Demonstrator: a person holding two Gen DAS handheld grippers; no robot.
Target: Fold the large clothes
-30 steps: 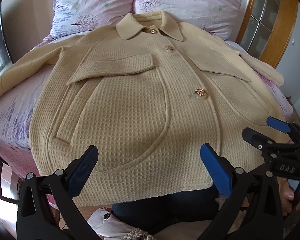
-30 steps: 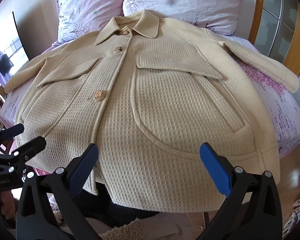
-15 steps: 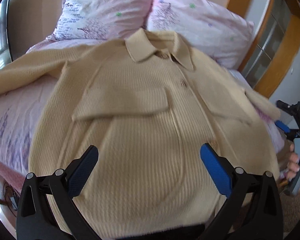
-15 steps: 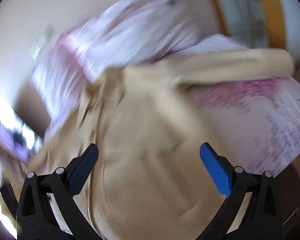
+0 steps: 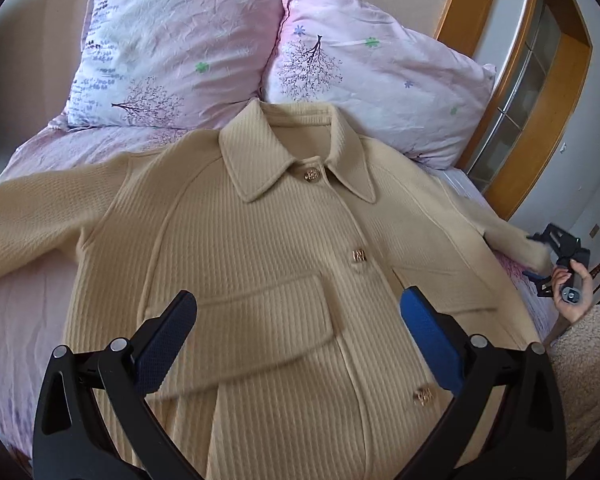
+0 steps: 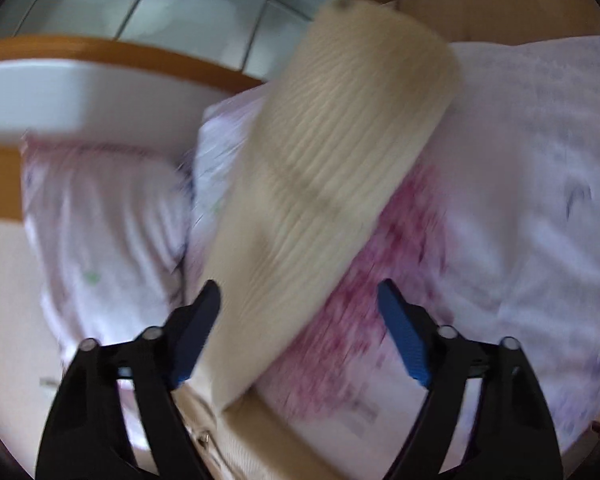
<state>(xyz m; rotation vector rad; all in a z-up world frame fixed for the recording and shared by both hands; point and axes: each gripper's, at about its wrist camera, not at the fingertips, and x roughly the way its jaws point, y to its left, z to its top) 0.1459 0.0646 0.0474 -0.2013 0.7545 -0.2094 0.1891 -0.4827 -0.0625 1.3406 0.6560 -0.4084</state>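
On pink bed [image 5: 28, 292], cream coat [image 5: 284, 280] lengthwise, collar toward pillows [image 5: 180, 40], both tools spread, unladen.

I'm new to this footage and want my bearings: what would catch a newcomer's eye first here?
The big cream waffle-knit coat dominates, spread face up on the pink bed with its collar toward two floral pillows. Its gold buttons run down the front. At the right edge the right claw is at the end of the coat's sleeve, with its jaws open in the blurred right wrist view; the left claw hovers open over the chest pocket.
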